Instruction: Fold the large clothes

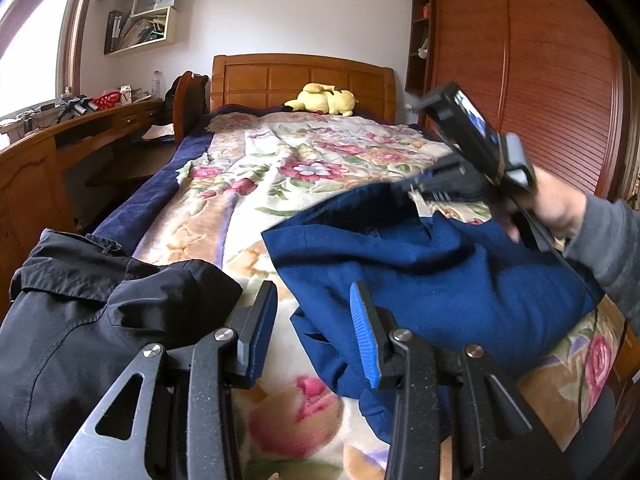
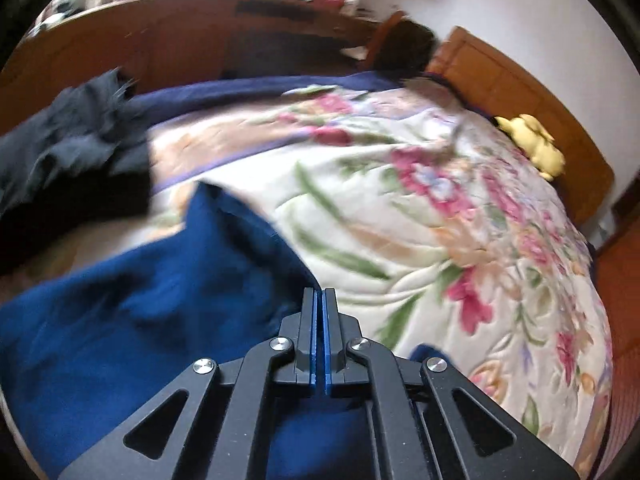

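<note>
My left gripper (image 1: 314, 320) hangs with its jaws spread and nothing between them, over the gap of bare blanket (image 1: 280, 168) between the black jacket (image 1: 92, 312) and the blue garment (image 1: 440, 272). My right gripper (image 2: 319, 308) has its jaws pressed together at the blue garment's (image 2: 140, 312) upper edge; I cannot tell whether cloth is caught. The garment lies bunched at the foot of the bed, its far corner raised. Open blanket runs toward the yellow plush toy (image 1: 324, 99) at the headboard (image 1: 300, 80).
</note>
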`<state>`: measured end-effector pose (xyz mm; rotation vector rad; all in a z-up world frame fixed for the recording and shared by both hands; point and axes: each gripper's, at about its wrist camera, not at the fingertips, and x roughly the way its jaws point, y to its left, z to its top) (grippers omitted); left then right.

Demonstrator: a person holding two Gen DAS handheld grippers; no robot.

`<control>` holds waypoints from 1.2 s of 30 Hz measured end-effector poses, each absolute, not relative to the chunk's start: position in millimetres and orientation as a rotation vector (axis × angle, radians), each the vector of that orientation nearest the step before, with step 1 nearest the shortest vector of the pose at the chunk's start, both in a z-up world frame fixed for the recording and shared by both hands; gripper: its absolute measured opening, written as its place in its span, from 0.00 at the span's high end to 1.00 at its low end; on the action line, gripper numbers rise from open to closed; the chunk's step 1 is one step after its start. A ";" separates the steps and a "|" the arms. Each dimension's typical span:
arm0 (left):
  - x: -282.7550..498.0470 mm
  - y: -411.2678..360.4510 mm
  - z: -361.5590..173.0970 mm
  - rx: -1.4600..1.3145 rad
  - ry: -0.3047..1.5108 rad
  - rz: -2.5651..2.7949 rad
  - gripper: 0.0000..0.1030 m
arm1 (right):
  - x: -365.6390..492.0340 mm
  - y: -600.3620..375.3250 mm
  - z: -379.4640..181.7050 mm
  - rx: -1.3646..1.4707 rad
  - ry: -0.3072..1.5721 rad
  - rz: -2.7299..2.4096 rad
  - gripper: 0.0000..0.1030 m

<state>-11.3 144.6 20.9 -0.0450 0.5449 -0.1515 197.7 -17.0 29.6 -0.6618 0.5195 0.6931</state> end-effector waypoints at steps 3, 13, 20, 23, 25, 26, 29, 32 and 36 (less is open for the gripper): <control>-10.1 141.9 19.1 -0.039 0.550 -0.154 0.62 | 219.4 -17.0 32.0 -0.651 0.511 0.619 0.99; -8.5 141.2 17.3 -0.036 0.554 -0.156 0.62 | 252.1 -17.5 17.1 -0.529 0.612 0.548 0.52; -8.4 133.1 17.0 -0.026 0.555 -0.174 0.62 | 195.3 -7.5 -17.3 -0.609 0.714 0.751 0.47; -7.5 128.4 15.4 -0.015 0.562 -0.182 0.62 | 176.4 1.8 -37.8 -0.647 0.779 0.851 0.47; -7.1 125.3 14.8 -0.009 0.566 -0.185 0.62 | 165.3 7.6 -46.7 -0.662 0.797 0.901 0.47; -6.7 124.0 14.3 -0.005 0.568 -0.186 0.62 | 162.3 11.0 -51.5 -0.674 0.807 0.911 0.47; -5.9 123.5 13.6 -0.004 0.571 -0.184 0.62 | 166.3 21.0 -67.5 -0.722 0.826 0.899 0.47; -5.6 123.6 13.6 -0.005 0.571 -0.184 0.62 | 173.5 25.7 -74.6 -0.722 0.839 0.898 0.47; -5.6 123.8 13.8 -0.004 0.572 -0.184 0.62 | 183.2 26.3 -78.1 -0.704 0.858 0.918 0.55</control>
